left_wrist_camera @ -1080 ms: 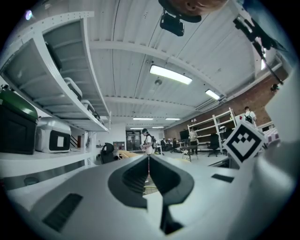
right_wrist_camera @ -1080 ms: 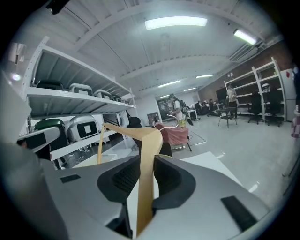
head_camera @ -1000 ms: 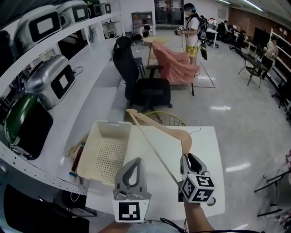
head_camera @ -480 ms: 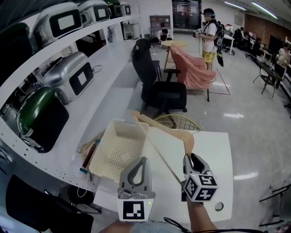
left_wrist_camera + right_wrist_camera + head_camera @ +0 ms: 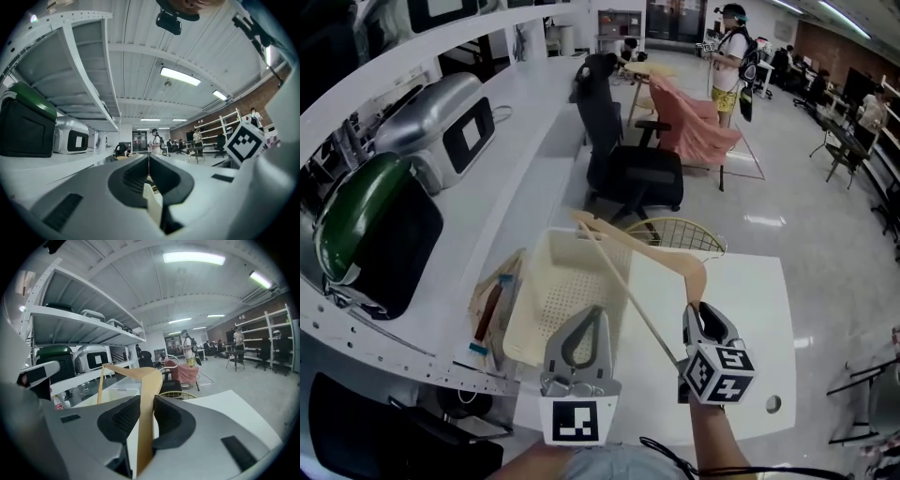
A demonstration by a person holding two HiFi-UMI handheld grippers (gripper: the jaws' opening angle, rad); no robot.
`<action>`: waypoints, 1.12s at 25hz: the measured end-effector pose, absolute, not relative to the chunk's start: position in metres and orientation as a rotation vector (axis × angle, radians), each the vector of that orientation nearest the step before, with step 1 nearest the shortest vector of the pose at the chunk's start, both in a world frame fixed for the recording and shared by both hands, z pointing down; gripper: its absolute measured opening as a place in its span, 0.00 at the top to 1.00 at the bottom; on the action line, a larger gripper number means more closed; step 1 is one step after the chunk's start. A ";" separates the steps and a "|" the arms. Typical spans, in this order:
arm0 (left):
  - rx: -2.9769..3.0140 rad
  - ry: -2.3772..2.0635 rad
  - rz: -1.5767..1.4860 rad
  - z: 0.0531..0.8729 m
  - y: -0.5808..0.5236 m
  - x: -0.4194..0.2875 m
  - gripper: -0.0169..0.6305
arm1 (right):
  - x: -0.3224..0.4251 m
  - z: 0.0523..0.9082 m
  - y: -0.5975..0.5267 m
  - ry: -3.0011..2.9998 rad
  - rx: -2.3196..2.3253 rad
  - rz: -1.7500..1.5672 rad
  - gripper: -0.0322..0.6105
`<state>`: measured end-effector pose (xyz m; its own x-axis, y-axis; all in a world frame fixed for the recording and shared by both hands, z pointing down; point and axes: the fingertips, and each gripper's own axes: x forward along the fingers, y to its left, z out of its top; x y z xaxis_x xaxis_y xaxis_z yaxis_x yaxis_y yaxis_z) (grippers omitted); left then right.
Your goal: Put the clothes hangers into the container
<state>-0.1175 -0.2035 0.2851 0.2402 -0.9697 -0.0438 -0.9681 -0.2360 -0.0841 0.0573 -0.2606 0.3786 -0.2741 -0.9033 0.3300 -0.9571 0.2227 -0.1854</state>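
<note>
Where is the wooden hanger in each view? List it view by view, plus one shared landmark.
Head view: wooden hanger at centre, slanting up-left from the right gripper.
Left gripper view: not in it.
Right gripper view: wooden hanger at bottom centre, clamped between the jaws.
Shared landmark: green-lidded case on the shelf, left in all three.

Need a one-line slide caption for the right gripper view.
Right gripper clamped on a wooden hanger whose far end reaches over the cream basket.

Smooth wooden hanger (image 5: 670,257), matt plastic container (image 5: 558,295)
</note>
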 end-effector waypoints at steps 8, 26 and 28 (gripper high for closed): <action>-2.519 1.773 0.050 0.286 -0.212 -0.185 0.95 | -0.006 0.382 -0.248 -2.201 1.873 0.501 0.80; -2.699 1.502 0.060 0.298 -0.222 -0.234 0.95 | -0.060 0.430 -0.234 -1.877 1.924 0.615 0.80; -2.722 1.493 0.048 0.302 -0.224 -0.234 0.95 | -0.063 0.438 -0.235 -1.853 1.909 0.641 0.80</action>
